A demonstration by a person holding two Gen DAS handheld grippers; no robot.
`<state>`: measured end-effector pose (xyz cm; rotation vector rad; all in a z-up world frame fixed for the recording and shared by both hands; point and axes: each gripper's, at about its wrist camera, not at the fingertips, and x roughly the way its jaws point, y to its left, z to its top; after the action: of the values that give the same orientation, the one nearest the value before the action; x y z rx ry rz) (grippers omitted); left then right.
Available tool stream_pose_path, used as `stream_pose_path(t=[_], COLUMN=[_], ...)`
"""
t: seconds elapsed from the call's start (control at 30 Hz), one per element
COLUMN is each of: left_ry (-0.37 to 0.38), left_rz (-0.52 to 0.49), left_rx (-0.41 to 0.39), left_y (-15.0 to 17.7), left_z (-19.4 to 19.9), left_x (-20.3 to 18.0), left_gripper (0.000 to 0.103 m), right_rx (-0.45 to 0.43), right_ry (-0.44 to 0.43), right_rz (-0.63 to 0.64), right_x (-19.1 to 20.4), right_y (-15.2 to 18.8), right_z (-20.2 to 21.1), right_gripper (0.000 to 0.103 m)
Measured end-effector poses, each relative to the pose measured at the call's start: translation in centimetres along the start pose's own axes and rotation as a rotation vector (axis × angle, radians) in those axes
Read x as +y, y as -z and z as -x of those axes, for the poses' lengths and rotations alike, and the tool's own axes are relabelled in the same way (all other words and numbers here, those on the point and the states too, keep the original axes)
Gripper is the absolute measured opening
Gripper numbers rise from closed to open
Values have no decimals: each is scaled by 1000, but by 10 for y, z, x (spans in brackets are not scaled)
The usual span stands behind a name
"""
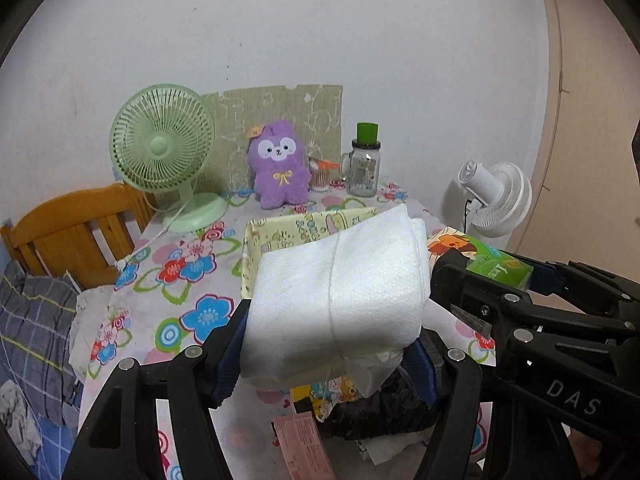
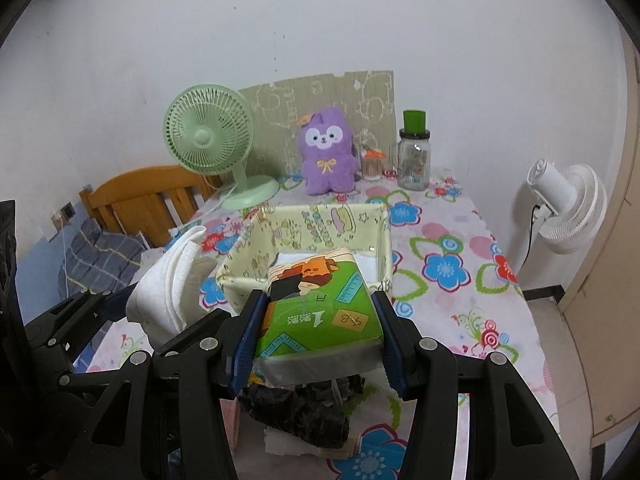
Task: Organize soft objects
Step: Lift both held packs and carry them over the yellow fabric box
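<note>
My left gripper (image 1: 328,344) squeezes the folded white cloth (image 1: 340,292), and my right gripper (image 2: 318,336) squeezes the green tissue pack (image 2: 320,304). Both hang over the desk (image 2: 452,248), just before the yellow box (image 2: 308,220). The cloth's loose flap could catch the box wall. The black bag (image 2: 304,412) lies underneath.
</note>
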<state>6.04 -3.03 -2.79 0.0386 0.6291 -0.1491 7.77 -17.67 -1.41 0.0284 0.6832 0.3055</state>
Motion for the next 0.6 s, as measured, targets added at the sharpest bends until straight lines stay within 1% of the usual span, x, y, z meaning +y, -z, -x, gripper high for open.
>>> stream_pose_path(t=[0.33, 0.6], left_ry=[0, -6], left_rz=[-4, -2], left_rx=[-28, -31], left_y=[-12, -23], left_z=[5, -2], left_x=[0, 4], left_gripper=[71, 71], right_rx=[-34, -43], right_ry=[8, 2], right_rz=[-5, -6], right_x=[-2, -3], right_y=[-12, -23], right_z=[8, 2], right_gripper=[56, 56])
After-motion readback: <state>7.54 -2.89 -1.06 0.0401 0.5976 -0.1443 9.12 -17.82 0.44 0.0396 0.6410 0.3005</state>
